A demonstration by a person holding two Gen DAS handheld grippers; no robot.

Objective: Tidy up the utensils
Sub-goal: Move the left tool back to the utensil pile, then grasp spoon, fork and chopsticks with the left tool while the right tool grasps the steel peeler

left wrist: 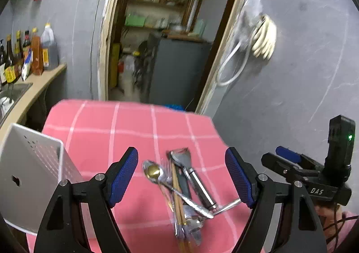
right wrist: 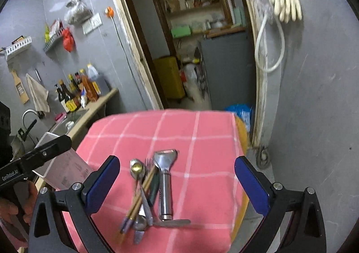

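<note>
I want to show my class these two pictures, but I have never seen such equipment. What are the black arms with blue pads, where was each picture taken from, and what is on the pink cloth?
These are two hand-held grippers, one in each of a person's hands, not a robot. Each carries a camera looking forward along its two fingers, so each picture shows its own gripper at the bottom. One view is from the left gripper, the other from the right gripper. Both stand open and hold nothing. On the pink checked cloth lies a pile of utensils: spoons, a fork, chopsticks, a metal peeler. A white perforated holder stands at the left.
</note>
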